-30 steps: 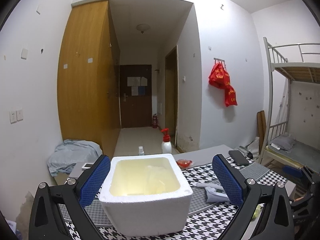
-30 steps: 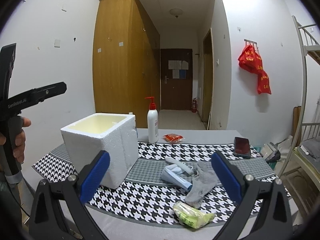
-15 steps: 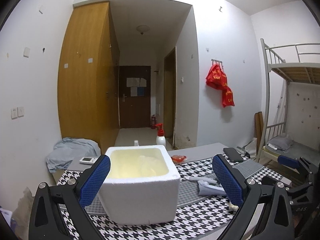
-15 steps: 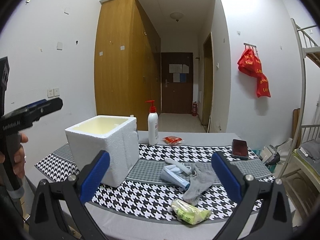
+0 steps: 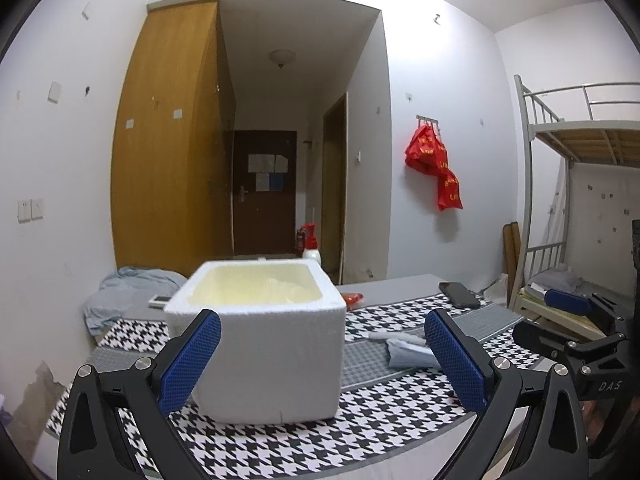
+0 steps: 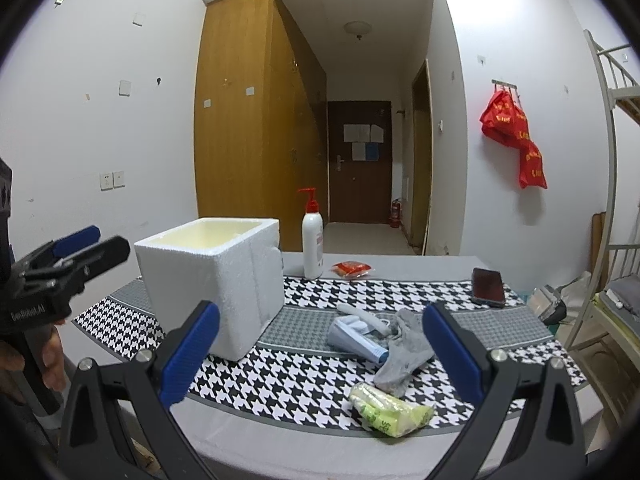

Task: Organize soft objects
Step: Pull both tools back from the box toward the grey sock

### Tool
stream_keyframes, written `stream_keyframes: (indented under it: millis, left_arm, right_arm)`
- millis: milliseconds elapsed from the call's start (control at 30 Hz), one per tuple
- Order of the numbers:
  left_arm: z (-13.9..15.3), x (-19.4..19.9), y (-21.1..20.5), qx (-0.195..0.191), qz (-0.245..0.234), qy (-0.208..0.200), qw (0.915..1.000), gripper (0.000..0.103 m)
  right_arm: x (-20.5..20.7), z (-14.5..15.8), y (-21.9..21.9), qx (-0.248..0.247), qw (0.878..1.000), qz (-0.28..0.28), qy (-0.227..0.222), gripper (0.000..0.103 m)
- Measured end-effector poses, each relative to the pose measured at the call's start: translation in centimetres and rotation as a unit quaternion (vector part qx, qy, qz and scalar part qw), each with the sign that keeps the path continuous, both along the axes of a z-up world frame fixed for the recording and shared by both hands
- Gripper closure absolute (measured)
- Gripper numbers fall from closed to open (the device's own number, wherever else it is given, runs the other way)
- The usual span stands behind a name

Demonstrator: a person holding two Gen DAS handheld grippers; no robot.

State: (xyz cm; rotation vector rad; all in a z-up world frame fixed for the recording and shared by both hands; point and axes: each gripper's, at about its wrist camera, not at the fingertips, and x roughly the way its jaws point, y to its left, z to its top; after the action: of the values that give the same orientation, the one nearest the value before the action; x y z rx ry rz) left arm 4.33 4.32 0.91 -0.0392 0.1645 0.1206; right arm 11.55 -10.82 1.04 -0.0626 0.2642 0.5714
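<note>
Your left gripper [image 5: 322,354] was spread wide and empty, its pads flanking the foam box [image 5: 260,332] that stood on the bench [image 6: 304,384]. Your right gripper [image 6: 320,350] was likewise spread, holding nothing, above the near edge of the bench. The sock [image 6: 406,350] lay crumpled right of the box, touching a blue pack [image 6: 356,338] (a white tube beside them), with a green packet [image 6: 390,410] nearer you. A bottle [image 6: 313,240] and phone [image 6: 487,286] sat farther back.

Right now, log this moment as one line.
left gripper: open, empty, facing foam box | right gripper: open, empty | grey sock, green packet: on table, outside box
</note>
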Motion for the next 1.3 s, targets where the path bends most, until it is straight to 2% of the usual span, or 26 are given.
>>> stream_keyframes:
  millis: [200, 267, 500, 667, 900, 1300]
  left_arm:
    - [-2.2, 0.5, -0.2, -0.001, 0.027, 0.015, 0.9995, 0.001]
    - [-2.8, 0.5, -0.1, -0.005, 0.029, 0.020, 0.9994, 0.001]
    - [-3.7, 0.5, 0.3, -0.018, 0.036, 0.033, 0.9986, 0.001]
    - [-4.1, 1.2, -0.4, -0.012, 0.018, 0.039, 0.9990, 0.001]
    - [-4.4, 3.1, -2.0, -0.013, -0.027, 0.053, 0.9982, 0.001]
    - [-5.0, 6.3, -4.9, 0.000, -0.110, 0.071, 0.9914, 0.001]
  right_arm:
    - [0.1, -0.8, 0.4, -0.003, 1.000, 0.004, 0.002, 0.001]
    - [0.5, -1.3, 0.7, -0.017, 1.000, 0.006, 0.010, 0.001]
    - [1.2, -2.1, 1.1, -0.032, 0.999, 0.013, 0.021, 0.001]
    - [1.9, -2.5, 0.5, -0.022, 0.999, 0.017, 0.034, 0.001]
    - [3.0, -3.3, -0.7, -0.032, 0.999, -0.001, 0.041, 0.001]
    - [4.0, -3.9, -3.8, -0.037, 0.997, -0.043, 0.048, 0.001]
